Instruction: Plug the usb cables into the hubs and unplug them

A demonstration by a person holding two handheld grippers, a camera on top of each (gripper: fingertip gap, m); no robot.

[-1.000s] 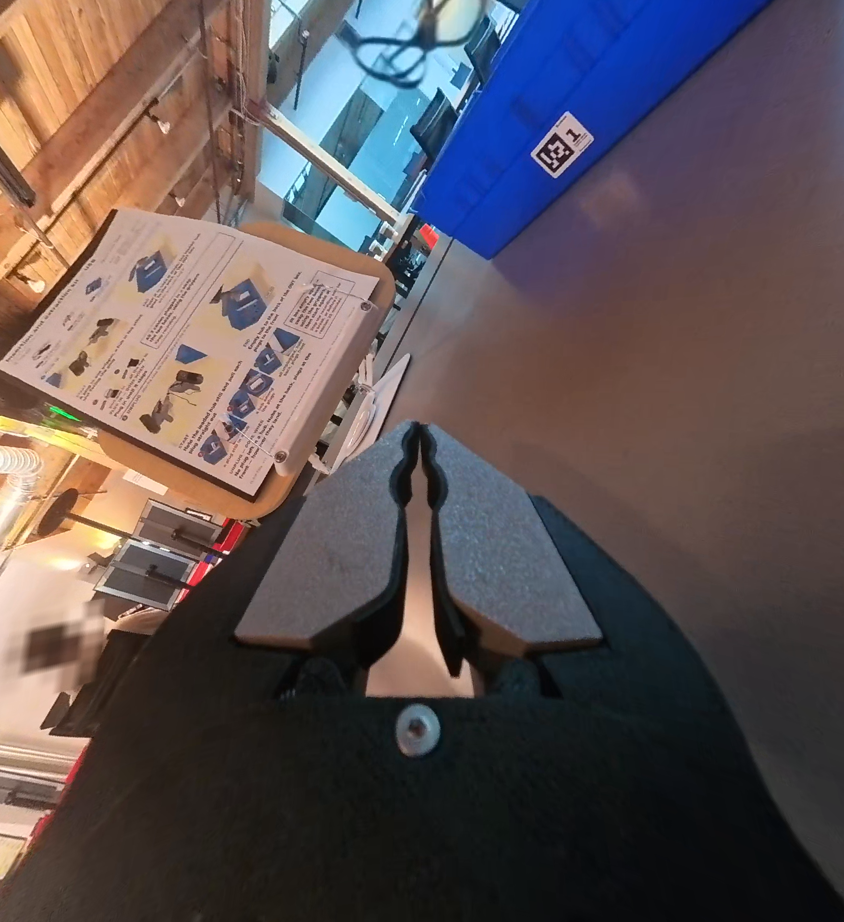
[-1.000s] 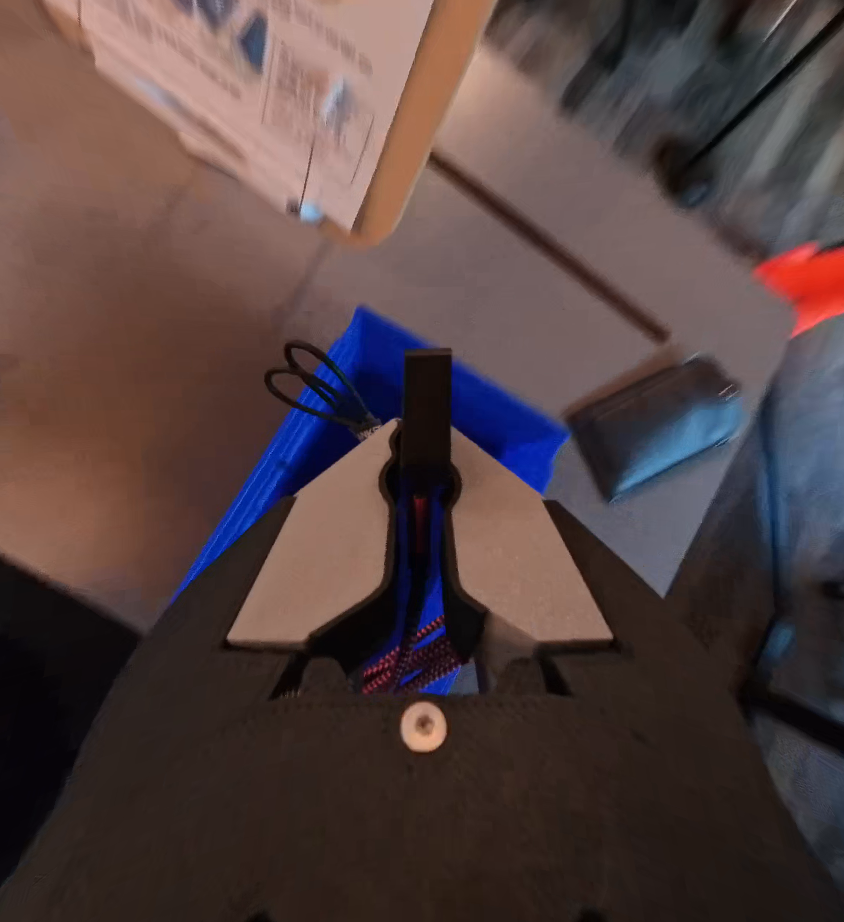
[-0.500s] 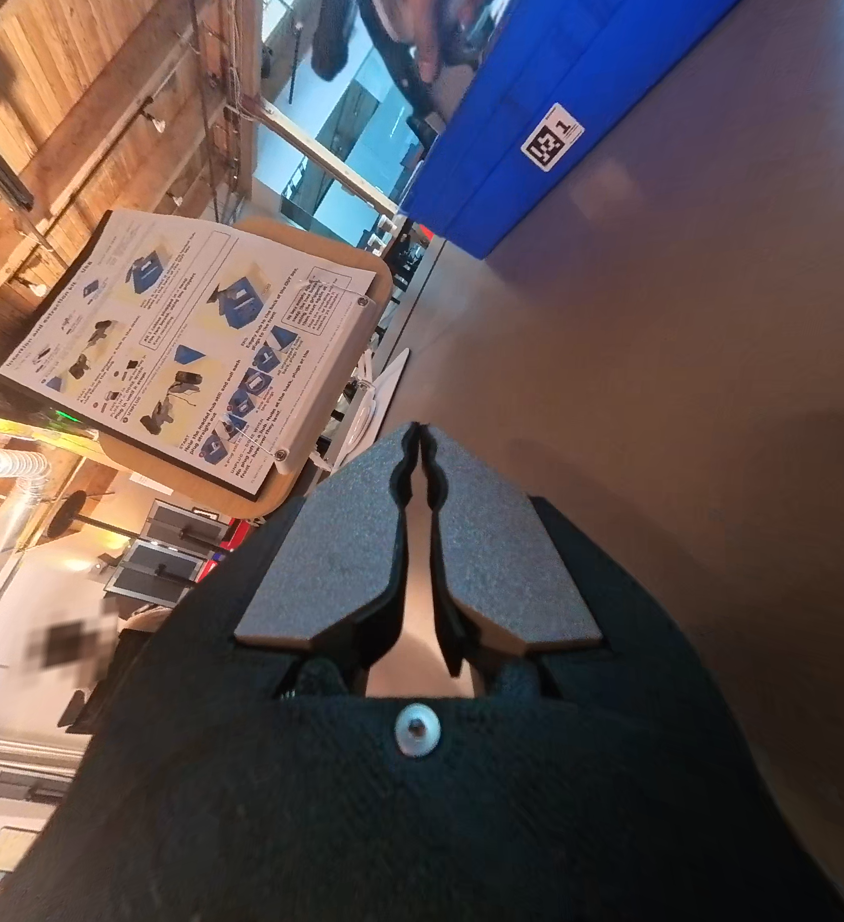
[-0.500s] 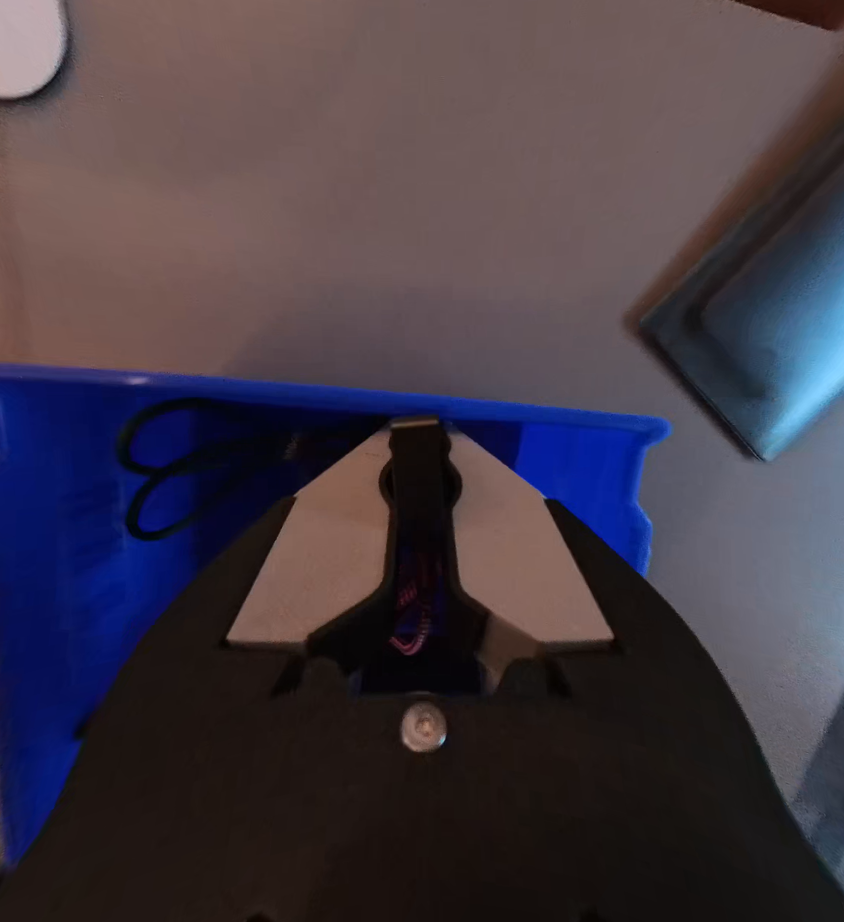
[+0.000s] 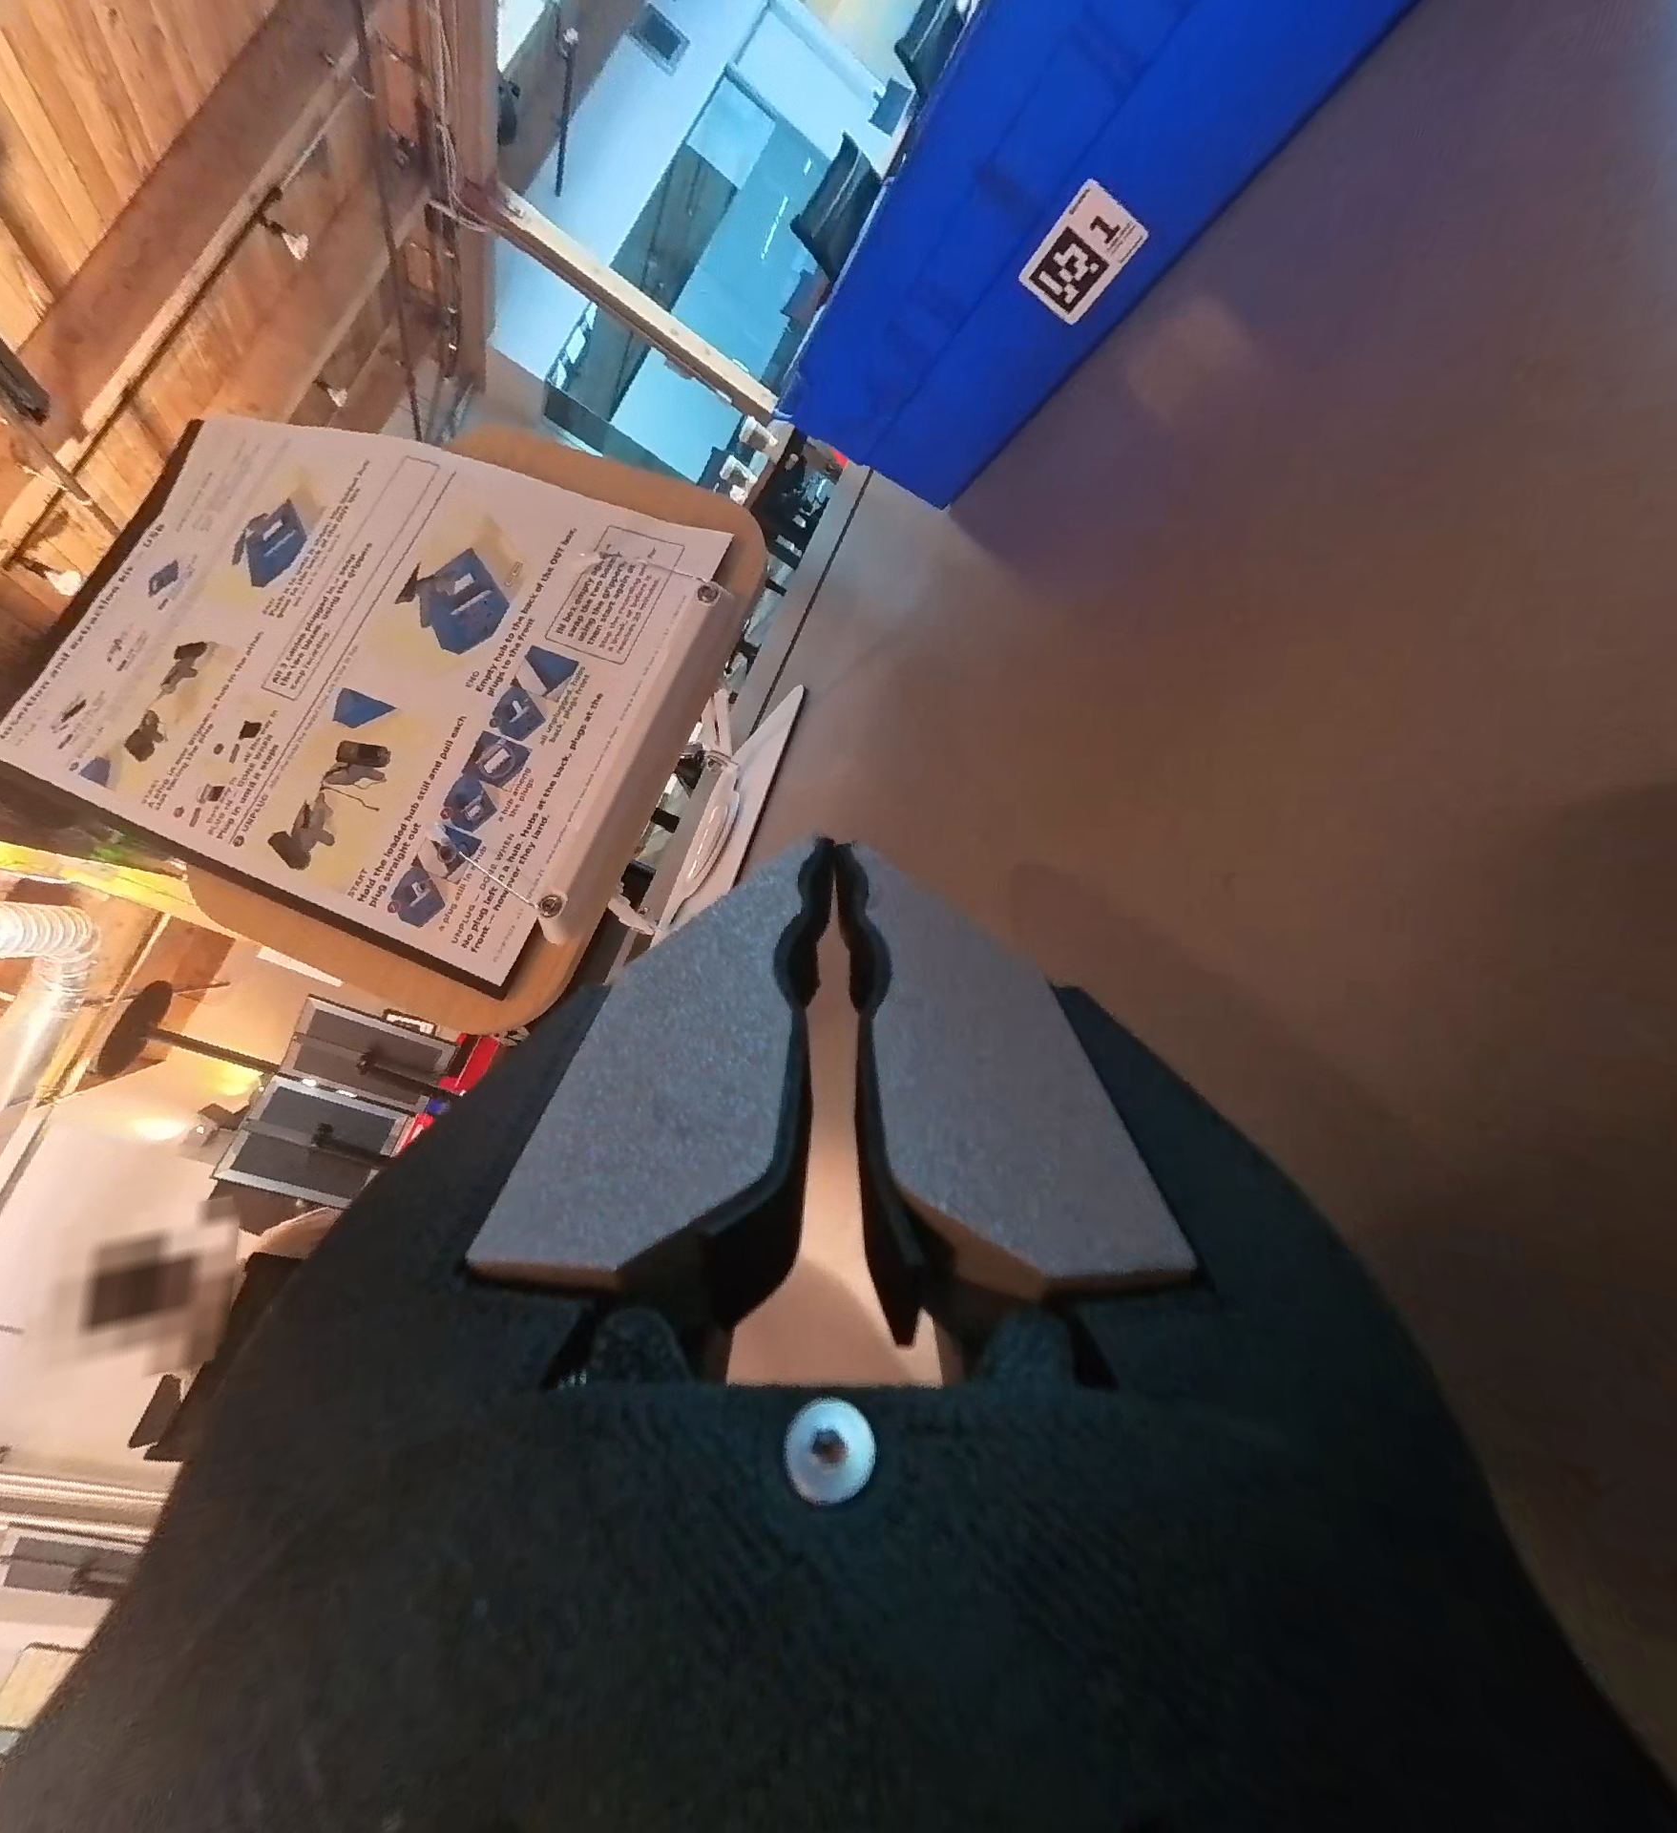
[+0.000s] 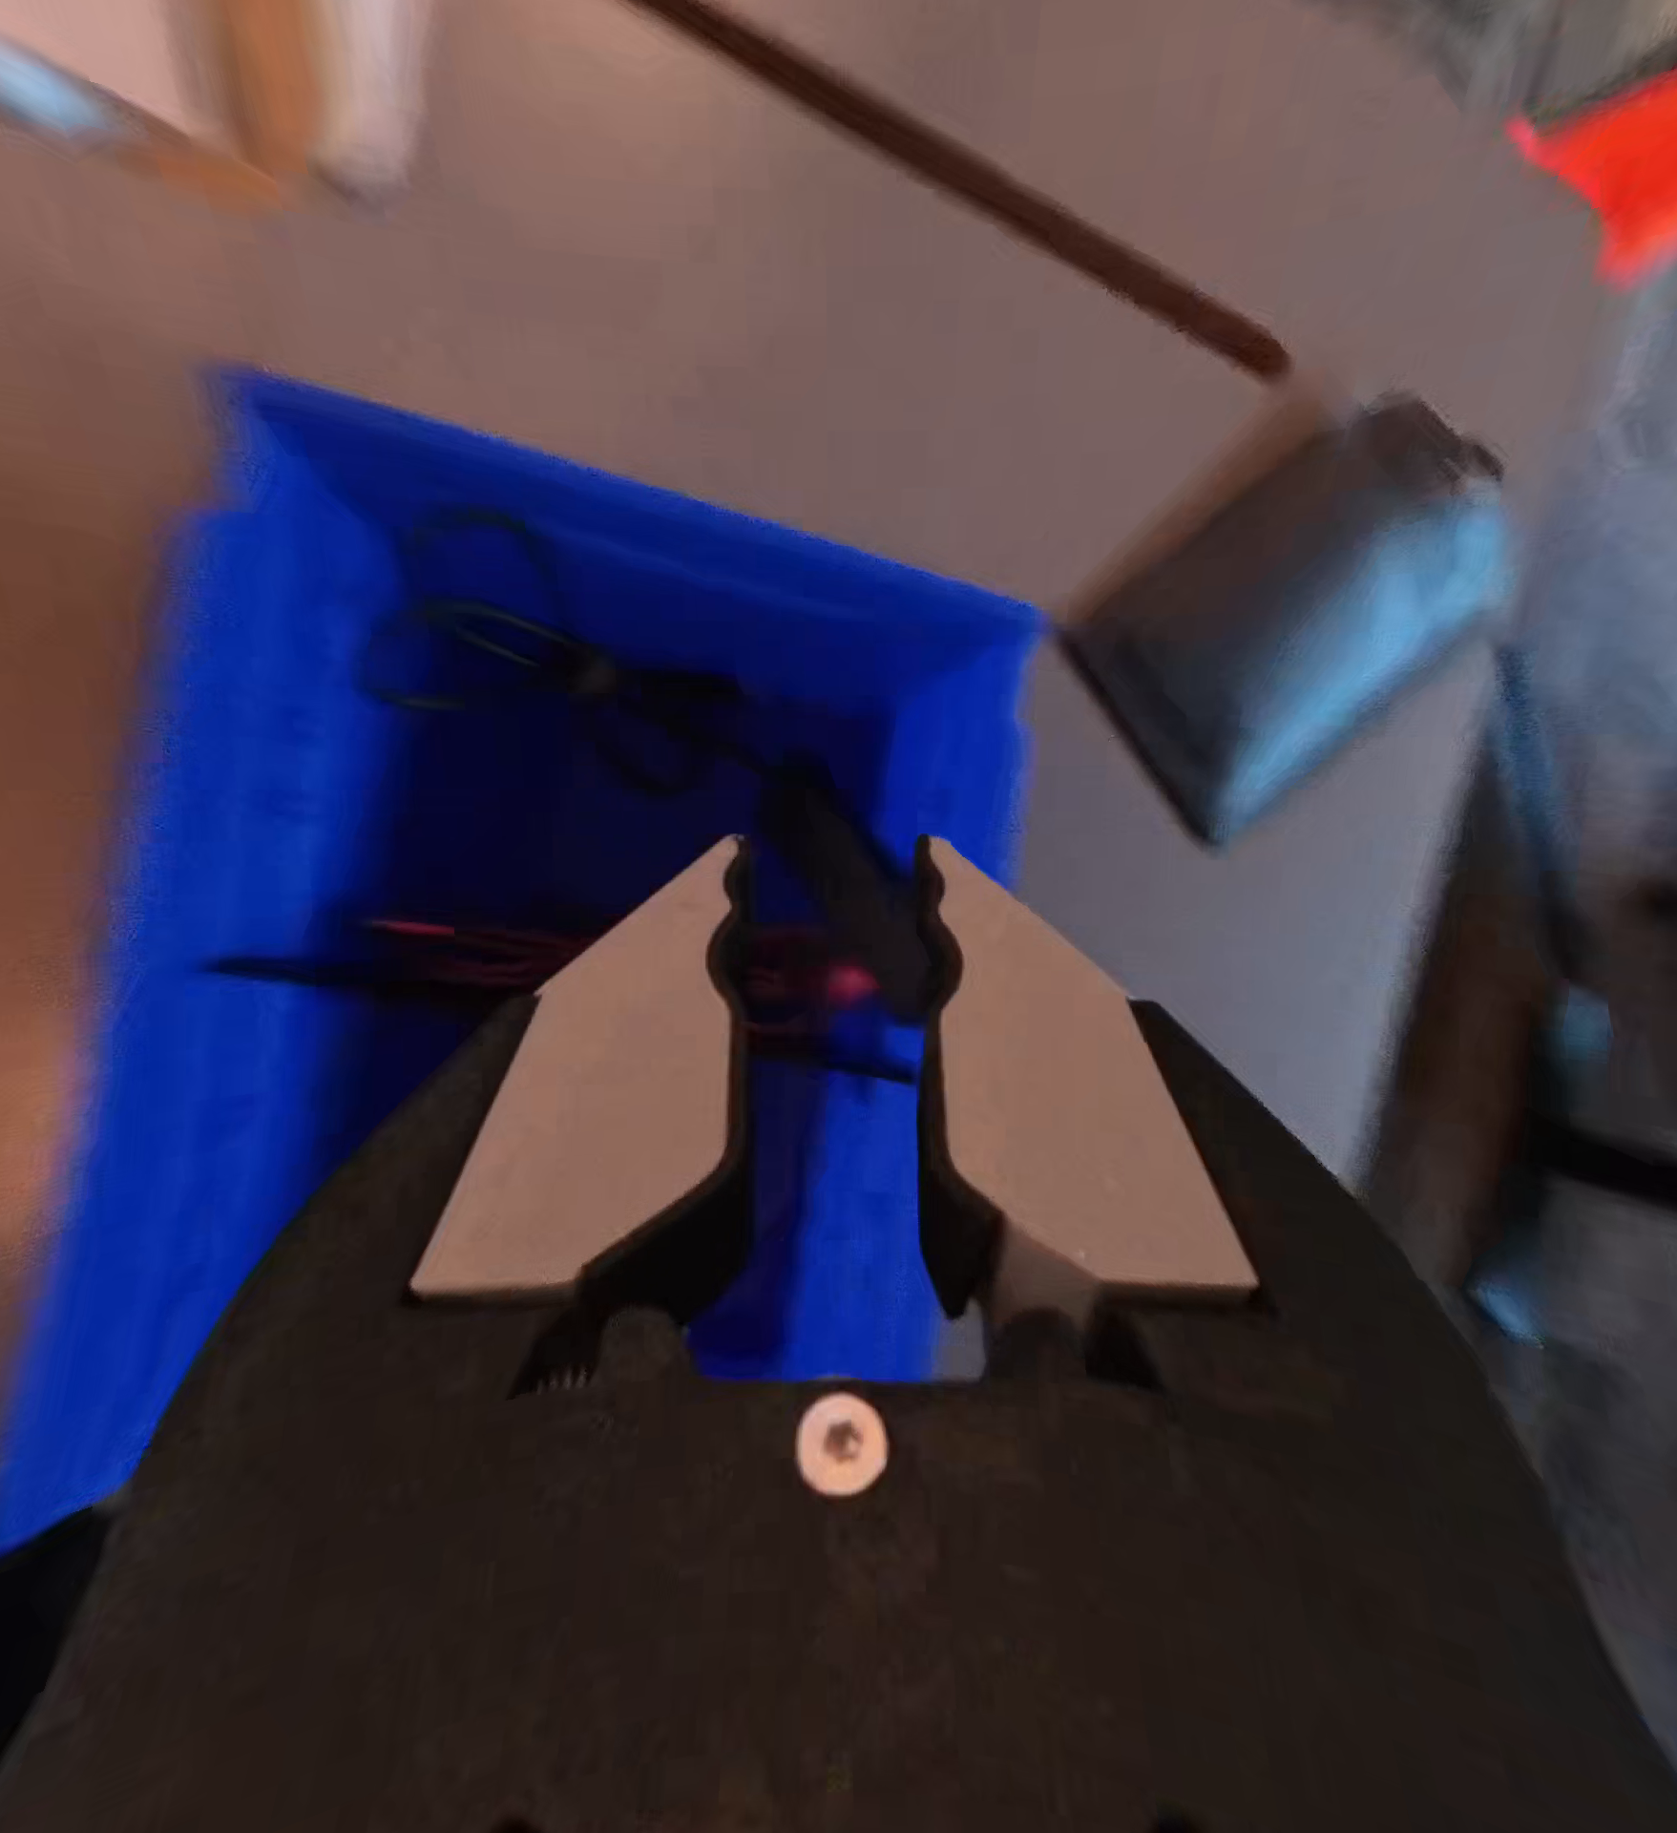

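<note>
Grey table [image 5: 1310, 694], instruction sheet [image 5: 368, 694] leftward; cables [image 6: 556, 665] inside blue bin [image 6: 269, 893] rightward.

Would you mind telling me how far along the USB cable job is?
Done, apparently: a black cable and a red-and-black braided cable lie in the blue plastic bin. In hand: nothing; the right gripper is open over it, the left gripper shut, empty, above the grey table. Left: unclear through blur.
</note>
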